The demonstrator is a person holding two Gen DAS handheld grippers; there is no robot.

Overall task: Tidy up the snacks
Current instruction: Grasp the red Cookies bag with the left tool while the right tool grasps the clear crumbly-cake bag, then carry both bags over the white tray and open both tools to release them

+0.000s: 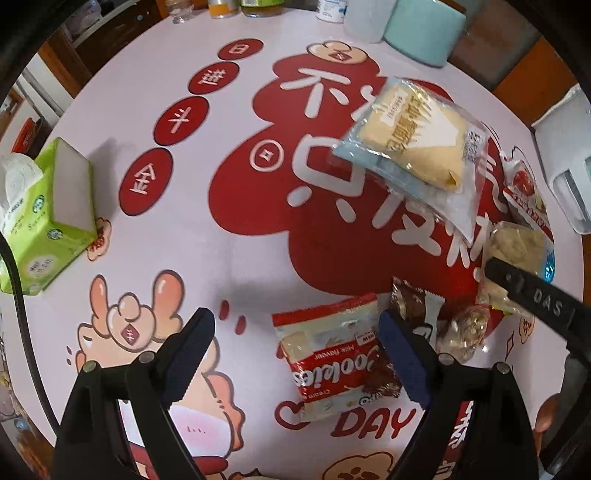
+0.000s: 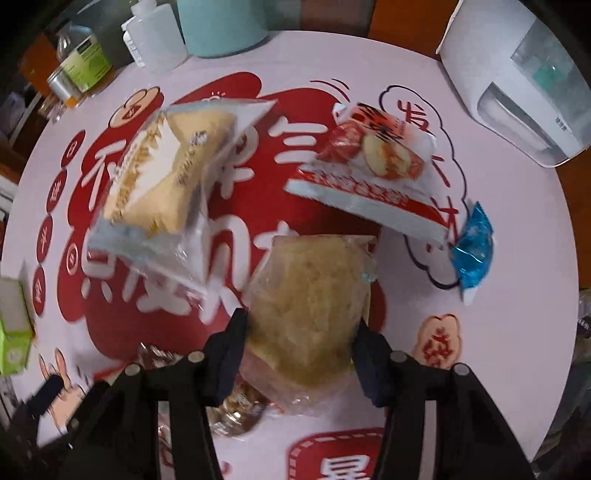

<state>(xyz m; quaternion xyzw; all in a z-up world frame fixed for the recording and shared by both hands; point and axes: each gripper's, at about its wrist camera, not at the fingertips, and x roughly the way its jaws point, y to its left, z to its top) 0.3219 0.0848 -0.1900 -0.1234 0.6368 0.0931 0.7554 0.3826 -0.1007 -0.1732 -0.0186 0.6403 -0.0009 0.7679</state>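
Note:
My left gripper hangs open over the printed round table. A red-and-white cookies packet lies flat between its fingers, close to the right one, untouched. A brown chocolate packet and a clear-wrapped sweet lie just beyond. My right gripper points down, its pads against both sides of a clear-wrapped bread. A yellow cake packet, a red-and-white packet and a small blue packet lie farther back.
A green tissue box stands at the table's left edge. A white appliance stands at the back right. Bottles and a teal container line the far edge. A bare stretch of table lies between tissue box and snacks.

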